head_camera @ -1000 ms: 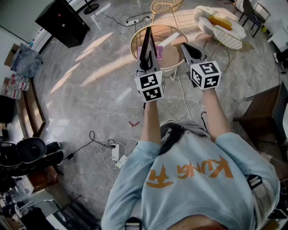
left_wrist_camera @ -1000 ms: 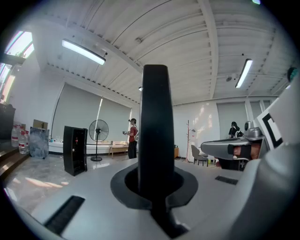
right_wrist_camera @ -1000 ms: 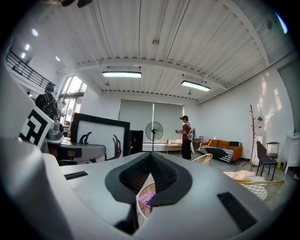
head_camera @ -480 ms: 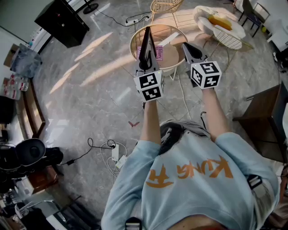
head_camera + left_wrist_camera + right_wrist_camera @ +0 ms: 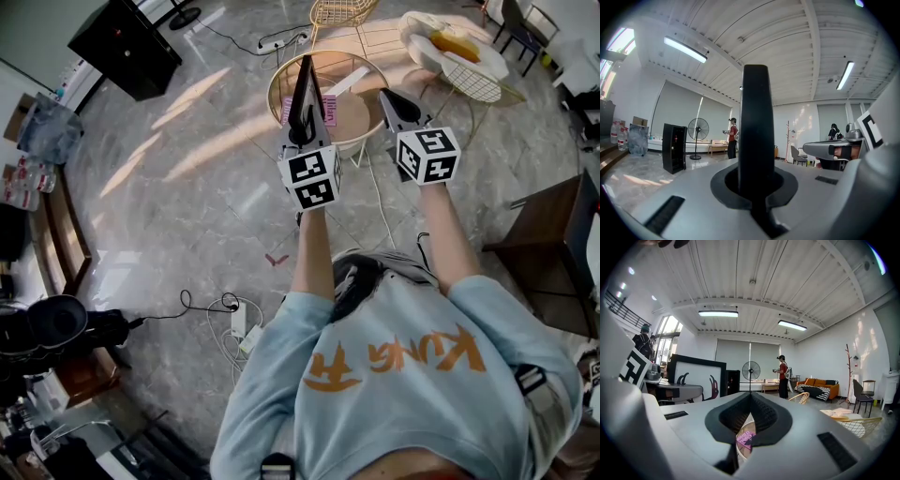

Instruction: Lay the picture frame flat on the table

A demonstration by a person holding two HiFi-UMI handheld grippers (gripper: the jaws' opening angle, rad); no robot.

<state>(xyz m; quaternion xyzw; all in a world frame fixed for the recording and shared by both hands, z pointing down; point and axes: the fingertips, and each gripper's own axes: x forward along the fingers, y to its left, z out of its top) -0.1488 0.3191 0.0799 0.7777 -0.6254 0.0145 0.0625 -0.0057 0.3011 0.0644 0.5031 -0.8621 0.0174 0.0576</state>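
A black cabinet (image 5: 127, 42) stands far left on the marbled floor (image 5: 187, 216). To its right, the left claw (image 5: 302, 139) is closed tight on the picture frame (image 5: 306, 89). It grips the frame by its lower edge, so the frame stands upright and shows only as a thin dark strip from the head view. In the left gripper view the same frame (image 5: 755, 126) rises edge-on as a dark bar straight out from between the jaws. From the right gripper view its face shows at the left: a black border round a white picture with dark shapes (image 5: 696, 378). The frame is held over the near-left part of the round worktop (image 5: 275, 94); whether its bottom touches the top cannot be told. A pink card (image 5: 328, 108) lies flat on the worktop just right of the frame. Further right, the right claw (image 5: 389, 98) points over the worktop's right edge, its jaws closed tip to tip with nothing held. At far right stands a wire chair (image 5: 473, 80) with a white cushion and a yellow item.
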